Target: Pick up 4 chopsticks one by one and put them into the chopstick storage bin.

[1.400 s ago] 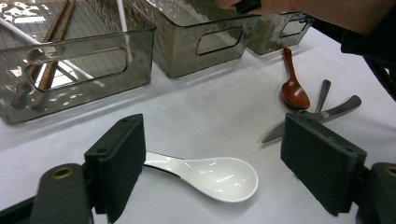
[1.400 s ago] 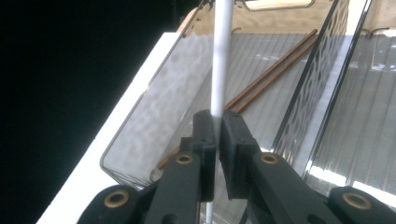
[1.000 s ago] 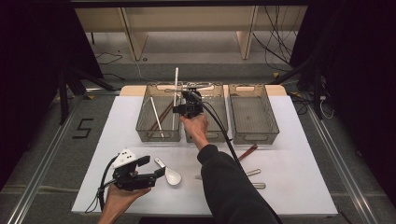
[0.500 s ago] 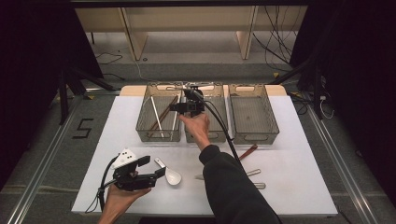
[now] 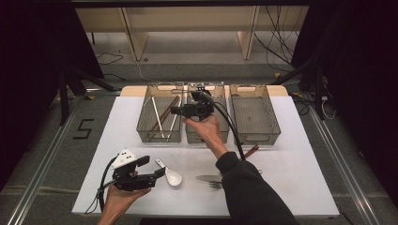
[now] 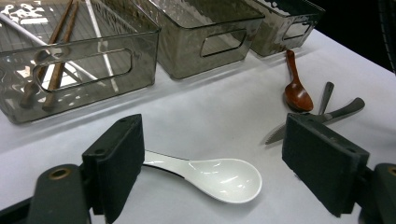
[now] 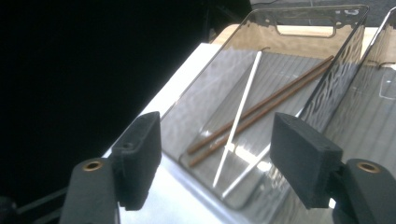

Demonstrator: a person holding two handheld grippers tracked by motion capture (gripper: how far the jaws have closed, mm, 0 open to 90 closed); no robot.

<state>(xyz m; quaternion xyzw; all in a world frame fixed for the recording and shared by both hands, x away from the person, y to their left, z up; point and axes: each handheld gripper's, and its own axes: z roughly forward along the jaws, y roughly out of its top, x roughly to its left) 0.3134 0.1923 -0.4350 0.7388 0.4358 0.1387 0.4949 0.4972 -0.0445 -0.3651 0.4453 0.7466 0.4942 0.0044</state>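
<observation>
While the right gripper's (image 5: pixel 176 110) fingers (image 7: pixel 137 158), just opening, stand apart and empty above the left bin (image 5: pixel 145 117) holding the chopsticks (image 7: pixel 254 112), the left gripper's (image 5: pixel 159 172) spread fingers (image 6: pixel 116 163) flank the white spoon (image 6: pixel 219 177) at 3 o'clock; closing off-centre could skid it across the desk (image 5: pixel 291 178).

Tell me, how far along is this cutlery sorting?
Done: chopsticks lie in the left bin. In hand: nothing; the right claw has just opened, empty, above it. The left claw stands open around the white spoon. Left: that spoon, the brown spoon, the dark-handled cutlery.
</observation>
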